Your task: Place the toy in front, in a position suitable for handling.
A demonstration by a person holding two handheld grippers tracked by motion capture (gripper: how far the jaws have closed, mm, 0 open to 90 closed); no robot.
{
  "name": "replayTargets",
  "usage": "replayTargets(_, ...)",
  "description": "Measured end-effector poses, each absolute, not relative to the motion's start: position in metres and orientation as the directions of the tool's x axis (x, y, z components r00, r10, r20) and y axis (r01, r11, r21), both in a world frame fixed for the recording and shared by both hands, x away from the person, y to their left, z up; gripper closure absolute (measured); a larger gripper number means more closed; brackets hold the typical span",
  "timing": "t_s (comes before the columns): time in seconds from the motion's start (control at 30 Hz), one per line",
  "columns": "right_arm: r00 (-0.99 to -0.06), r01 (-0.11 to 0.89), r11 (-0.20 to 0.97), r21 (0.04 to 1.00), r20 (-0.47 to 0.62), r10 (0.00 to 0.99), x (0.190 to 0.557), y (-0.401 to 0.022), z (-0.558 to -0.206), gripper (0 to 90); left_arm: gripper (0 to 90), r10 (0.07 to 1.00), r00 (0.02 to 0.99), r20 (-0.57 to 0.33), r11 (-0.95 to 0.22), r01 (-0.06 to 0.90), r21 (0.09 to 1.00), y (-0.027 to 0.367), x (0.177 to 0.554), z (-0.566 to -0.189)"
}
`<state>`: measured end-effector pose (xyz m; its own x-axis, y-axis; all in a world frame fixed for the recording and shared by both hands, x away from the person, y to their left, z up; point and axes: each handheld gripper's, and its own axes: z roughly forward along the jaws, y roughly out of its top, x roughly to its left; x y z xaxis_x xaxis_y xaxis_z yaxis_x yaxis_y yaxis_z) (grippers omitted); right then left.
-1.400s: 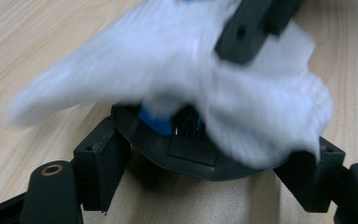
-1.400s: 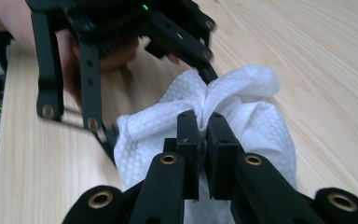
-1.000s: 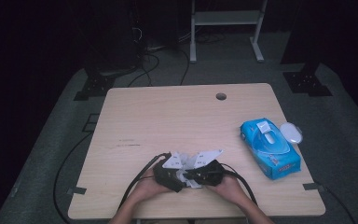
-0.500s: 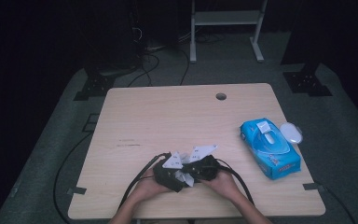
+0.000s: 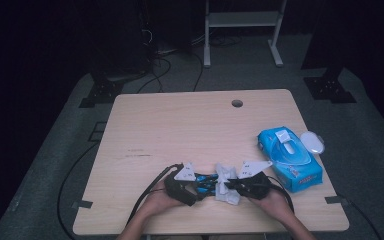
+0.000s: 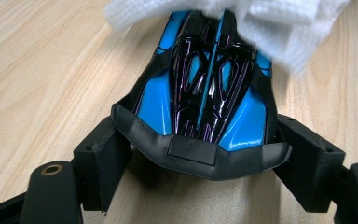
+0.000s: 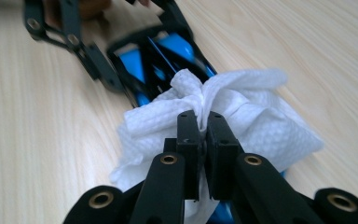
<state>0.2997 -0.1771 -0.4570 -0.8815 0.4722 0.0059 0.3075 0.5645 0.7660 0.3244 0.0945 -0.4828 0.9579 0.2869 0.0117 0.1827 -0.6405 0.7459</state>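
We hold the glossy blue-and-black toy car (image 6: 205,93) w/ left gripper (image 6: 200,154) jaws clamped on its end; right gripper (image 7: 204,135) pinches crumpled white wipe (image 7: 242,112) on car's right end, long axis running left-right.

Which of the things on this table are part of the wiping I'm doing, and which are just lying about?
In the job:
- blue toy car, clamped by the left gripper
- white wipe, pinched in the right gripper, lying on the car

Lying about:
- blue wipes pack
- white oval lid beside the pack
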Motion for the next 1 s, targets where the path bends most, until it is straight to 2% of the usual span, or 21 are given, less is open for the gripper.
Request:
replayTargets(0.27, -0.899, 0.272, 0.552, 0.788, 0.003, 0.439, 0.295, -0.158, -0.457, 84.9, 23.6, 0.286, 0.958, 0.010, -0.640, 0.183, 0.746, 0.095, 0.325, -0.483)
replayTargets(0.37, -0.900, 0.278, 0.564, 0.778, 0.006, 0.436, 0.294, -0.164, -0.458, 85.0, 23.7, 0.284, 0.959, 0.014, -0.642, 0.180, 0.746, 0.095, 0.325, -0.483)
replayTargets(0.6, -0.835, 0.369, 0.539, 0.758, 0.016, 0.550, 0.305, -0.197, -0.460, 85.0, 23.7, 0.285, 0.958, 0.011, -0.641, 0.182, 0.746, 0.094, 0.325, -0.483)
replayTargets(0.8, -0.866, 0.326, 0.525, 0.786, 0.026, 0.499, 0.316, -0.164, -0.455, 85.1, 23.5, 0.288, 0.958, 0.011, -0.641, 0.184, 0.745, 0.095, 0.325, -0.483)
replayTargets(0.87, -0.867, 0.301, 0.549, 0.780, -0.016, 0.498, 0.321, -0.152, -0.452, 84.9, 23.6, 0.288, 0.957, 0.010, -0.639, 0.185, 0.747, 0.095, 0.324, -0.483)
replayTargets(0.9, -0.871, 0.316, 0.536, 0.783, 0.016, 0.490, 0.325, -0.148, -0.453, 84.9, 23.6, 0.288, 0.957, 0.010, -0.639, 0.185, 0.747, 0.095, 0.324, -0.483)
replayTargets(1.0, -0.868, 0.318, 0.531, 0.786, 0.016, 0.497, 0.333, -0.138, -0.455, 84.9, 23.6, 0.287, 0.958, 0.012, -0.641, 0.183, 0.746, 0.096, 0.324, -0.483)
